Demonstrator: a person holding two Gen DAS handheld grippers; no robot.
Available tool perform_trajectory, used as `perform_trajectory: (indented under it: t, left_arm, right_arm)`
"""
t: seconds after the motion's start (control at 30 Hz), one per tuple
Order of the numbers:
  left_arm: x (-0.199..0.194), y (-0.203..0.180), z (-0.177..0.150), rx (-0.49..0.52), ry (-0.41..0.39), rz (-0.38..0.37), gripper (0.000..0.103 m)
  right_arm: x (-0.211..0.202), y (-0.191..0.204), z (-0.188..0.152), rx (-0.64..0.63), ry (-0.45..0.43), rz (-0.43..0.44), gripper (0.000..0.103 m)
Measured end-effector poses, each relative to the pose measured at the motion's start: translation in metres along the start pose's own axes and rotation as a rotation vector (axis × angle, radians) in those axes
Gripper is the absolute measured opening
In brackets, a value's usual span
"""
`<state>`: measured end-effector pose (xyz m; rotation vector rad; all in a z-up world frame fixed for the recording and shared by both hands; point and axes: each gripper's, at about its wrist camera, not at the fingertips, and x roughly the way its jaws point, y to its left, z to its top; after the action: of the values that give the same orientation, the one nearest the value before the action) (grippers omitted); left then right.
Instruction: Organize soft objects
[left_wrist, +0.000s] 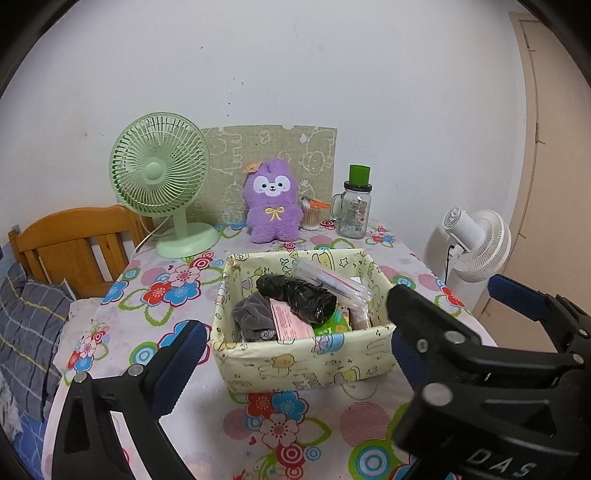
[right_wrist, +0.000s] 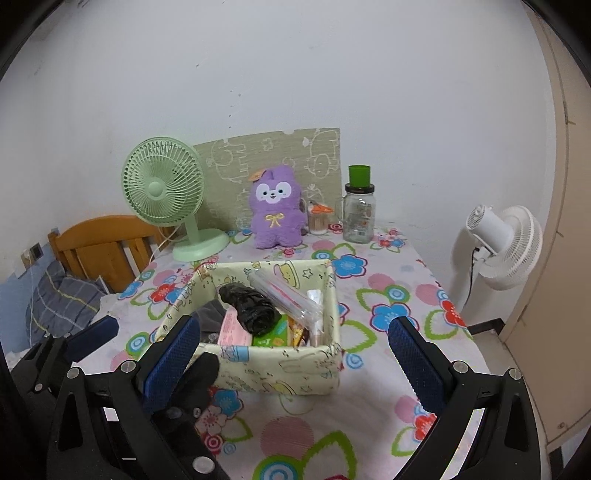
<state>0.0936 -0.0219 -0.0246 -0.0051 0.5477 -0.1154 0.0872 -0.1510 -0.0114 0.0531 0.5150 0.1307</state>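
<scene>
Both grippers are empty, fingers spread wide: left gripper (left_wrist: 291, 354) and right gripper (right_wrist: 291, 354) each straddle the near wall of the pale-yellow cartoon-print fabric basket (left_wrist: 295, 365) without touching it. Nothing sits between either pair of pads.

Step in hand, as I read it: pick the next soft item and get it into the basket or squared away. Likely candidate is the purple plush animal toy with a yellow bow (left_wrist: 271, 201), upright at the back of the counter (left_wrist: 155, 321) against the beige patterned mat (left_wrist: 258, 147), between the mint-green desk fan (left_wrist: 162, 188) and the clear glass mug jar with a green cap (left_wrist: 354, 206), well apart from both grippers.

To do it well: go over the basket, not through it. Grab the plush at the torso, one gripper is enough. Keep clear of the jar and the small cup of cotton swabs (left_wrist: 310, 216) just beside the toy's right edge, both tippable.

Basket already holds a rolled black plastic bag (left_wrist: 295, 295), grey crumpled cloth (left_wrist: 255, 317), a pink paper slip (left_wrist: 291, 325) and clear packets. It's crowded, so the plush will sit on top.
</scene>
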Motion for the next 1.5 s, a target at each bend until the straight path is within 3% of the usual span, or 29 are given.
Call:
perform_trajectory:
  t: [0.67,1.1,1.5]
  left_arm:
    - [-0.039,0.005,-0.020,-0.031,-0.015,0.016,0.103]
    - [-0.079,0.006,-0.026,0.014,-0.050,0.043,0.103]
    - [-0.107,0.007,-0.033,0.042,-0.085,0.048,0.103]
  right_arm:
    - [-0.055,-0.021,-0.022,0.001,-0.052,-0.069,0.103]
    - [-0.089,-0.024,-0.028,-0.013,-0.083,-0.090,0.103]
    - [-0.107,-0.025,-0.038,-0.010,-0.104,-0.028,0.103]
